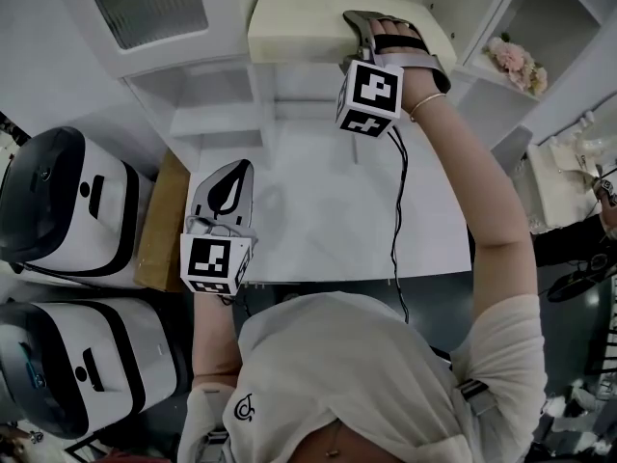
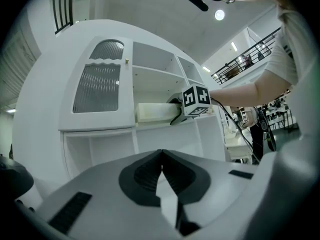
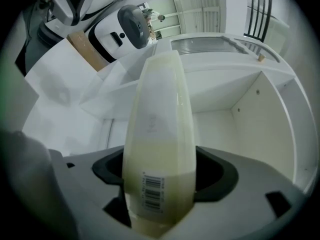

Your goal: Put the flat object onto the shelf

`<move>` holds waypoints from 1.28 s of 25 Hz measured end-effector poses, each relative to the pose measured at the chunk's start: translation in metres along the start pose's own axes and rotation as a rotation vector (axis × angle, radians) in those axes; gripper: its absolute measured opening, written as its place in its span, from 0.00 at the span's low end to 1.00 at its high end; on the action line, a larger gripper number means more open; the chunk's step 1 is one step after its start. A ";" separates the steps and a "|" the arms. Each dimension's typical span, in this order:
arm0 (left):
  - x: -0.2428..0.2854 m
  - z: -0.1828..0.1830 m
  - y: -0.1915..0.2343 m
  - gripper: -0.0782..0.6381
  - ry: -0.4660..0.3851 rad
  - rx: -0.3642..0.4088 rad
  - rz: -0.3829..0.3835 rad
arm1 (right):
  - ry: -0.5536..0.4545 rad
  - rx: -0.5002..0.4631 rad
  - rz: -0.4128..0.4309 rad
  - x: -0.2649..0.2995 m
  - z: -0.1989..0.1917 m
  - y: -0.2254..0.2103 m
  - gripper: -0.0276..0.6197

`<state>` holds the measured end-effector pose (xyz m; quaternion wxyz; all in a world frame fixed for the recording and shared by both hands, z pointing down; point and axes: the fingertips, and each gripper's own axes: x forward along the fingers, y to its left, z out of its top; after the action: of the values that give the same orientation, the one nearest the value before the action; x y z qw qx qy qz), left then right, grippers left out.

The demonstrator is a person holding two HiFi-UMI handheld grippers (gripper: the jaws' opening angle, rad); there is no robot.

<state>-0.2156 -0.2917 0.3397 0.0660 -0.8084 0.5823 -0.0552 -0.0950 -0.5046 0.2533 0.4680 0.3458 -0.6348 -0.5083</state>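
Note:
The flat object (image 1: 299, 22) is a cream, slab-like piece lying on the upper shelf (image 1: 289, 77) of the white cabinet. My right gripper (image 1: 366, 29) is raised to that shelf, with the object's near end (image 3: 160, 134) between its jaws. The jaws have been easing apart and the pads stand close beside its edges; a barcode label faces the camera. In the left gripper view, the object (image 2: 155, 112) and the right gripper's marker cube (image 2: 196, 100) show on the shelf. My left gripper (image 1: 236, 172) hangs low over the white table (image 1: 328, 210), shut and empty (image 2: 161, 154).
Two white-and-black appliances (image 1: 58, 201) (image 1: 67, 365) stand at the left beside a wooden board (image 1: 159, 230). The cabinet has a ribbed glass door (image 2: 97, 89) at the left and open compartments (image 3: 250, 119) to the right. Pink flowers (image 1: 516, 61) sit on a side shelf.

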 end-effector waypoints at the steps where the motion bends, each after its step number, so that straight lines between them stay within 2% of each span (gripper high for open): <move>1: 0.002 -0.001 0.000 0.13 0.001 0.000 -0.003 | 0.004 0.000 0.008 0.004 0.000 0.001 0.64; 4: 0.007 -0.005 0.001 0.13 0.007 0.002 -0.013 | 0.024 -0.028 -0.001 0.015 -0.001 0.001 0.72; 13: 0.022 -0.014 0.014 0.13 0.019 -0.005 -0.022 | 0.065 -0.067 -0.004 0.041 -0.006 0.000 0.81; 25: 0.041 -0.029 0.022 0.13 0.045 -0.013 -0.053 | 0.063 -0.053 -0.011 0.064 -0.010 -0.004 0.82; 32: 0.046 -0.032 0.019 0.13 0.057 -0.008 -0.080 | 0.069 -0.081 -0.068 0.065 -0.012 -0.010 0.83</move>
<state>-0.2237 -0.3429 0.3690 0.0439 -0.8293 0.5515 -0.0787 -0.1054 -0.5704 0.2604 0.4855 0.3652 -0.5852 -0.5371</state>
